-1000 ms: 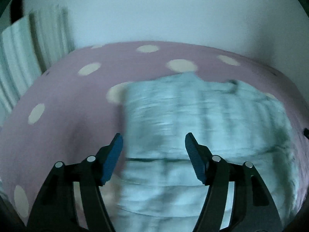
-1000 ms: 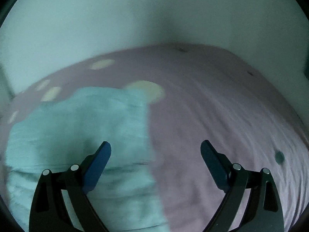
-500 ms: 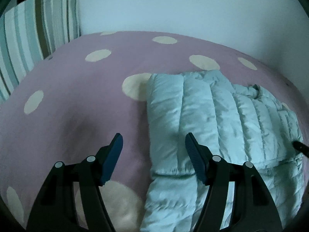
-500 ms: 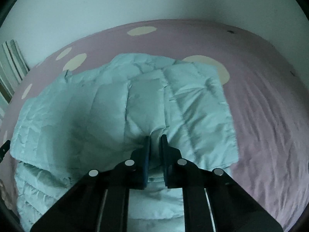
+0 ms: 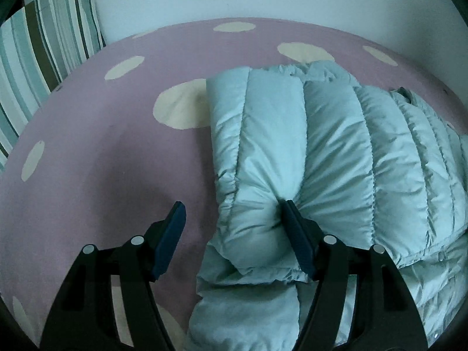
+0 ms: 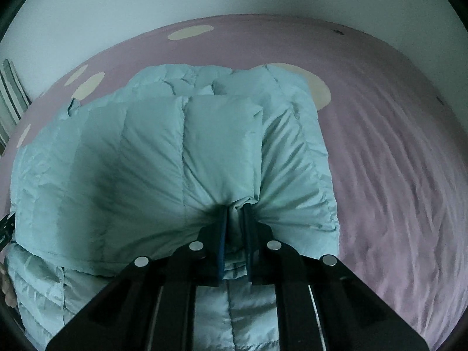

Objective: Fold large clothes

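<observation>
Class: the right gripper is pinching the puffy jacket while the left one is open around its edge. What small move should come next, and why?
Probably close the left gripper on the jacket. Its jaws stand wide apart, one pad pressing into the folded edge, the other over the bedsheet, while the right gripper already pinches a bunch of fabric. Both grips seem needed for an even fold.

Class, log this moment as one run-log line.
left claw: open, straddling puffer jacket edge | right claw: shut on puffer jacket | surface: polka-dot bedspread | fold: in progress
</observation>
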The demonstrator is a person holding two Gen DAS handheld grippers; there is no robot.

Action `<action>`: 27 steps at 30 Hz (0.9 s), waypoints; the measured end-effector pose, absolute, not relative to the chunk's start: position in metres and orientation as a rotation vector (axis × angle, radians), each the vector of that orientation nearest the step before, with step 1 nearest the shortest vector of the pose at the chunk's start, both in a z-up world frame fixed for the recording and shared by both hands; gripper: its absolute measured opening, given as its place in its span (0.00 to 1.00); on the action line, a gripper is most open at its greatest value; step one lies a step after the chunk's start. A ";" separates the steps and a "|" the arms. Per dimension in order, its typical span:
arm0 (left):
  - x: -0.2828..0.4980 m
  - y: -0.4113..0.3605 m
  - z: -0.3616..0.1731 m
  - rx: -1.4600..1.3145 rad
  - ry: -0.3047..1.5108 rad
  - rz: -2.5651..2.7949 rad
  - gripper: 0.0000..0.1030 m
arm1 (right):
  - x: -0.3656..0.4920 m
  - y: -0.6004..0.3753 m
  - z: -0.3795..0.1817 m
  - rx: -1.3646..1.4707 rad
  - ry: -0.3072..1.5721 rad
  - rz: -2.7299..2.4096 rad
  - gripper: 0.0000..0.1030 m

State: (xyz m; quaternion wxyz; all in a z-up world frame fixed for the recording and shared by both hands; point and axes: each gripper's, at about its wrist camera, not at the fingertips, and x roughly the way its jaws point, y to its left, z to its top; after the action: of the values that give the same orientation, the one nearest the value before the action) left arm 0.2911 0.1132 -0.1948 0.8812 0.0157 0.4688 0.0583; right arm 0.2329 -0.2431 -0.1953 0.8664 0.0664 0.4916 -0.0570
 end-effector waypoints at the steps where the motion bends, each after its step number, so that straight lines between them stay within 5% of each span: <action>1: 0.289 0.113 -0.190 0.039 0.971 0.127 0.66 | 0.232 -0.242 -0.191 0.131 1.028 -0.119 0.12; 5: 0.272 0.112 -0.153 -0.004 0.872 0.132 0.66 | 0.220 -0.239 -0.160 0.145 0.939 -0.136 0.37; 11: 0.296 0.070 -0.143 0.011 0.839 0.037 0.66 | 0.248 -0.214 -0.142 0.160 0.866 -0.070 0.37; 20: 0.339 0.044 -0.206 0.099 0.984 0.042 0.67 | 0.298 -0.203 -0.210 0.129 1.017 -0.038 0.36; 27: 0.300 0.052 -0.170 0.033 0.896 0.058 0.62 | 0.263 -0.206 -0.180 0.151 0.954 -0.031 0.38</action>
State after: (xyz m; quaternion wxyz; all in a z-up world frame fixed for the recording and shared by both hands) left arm 0.3003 0.0517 -0.1696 0.9008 0.0159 0.4330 0.0282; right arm 0.2627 -0.2064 -0.1801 0.8854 0.0724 0.4589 -0.0148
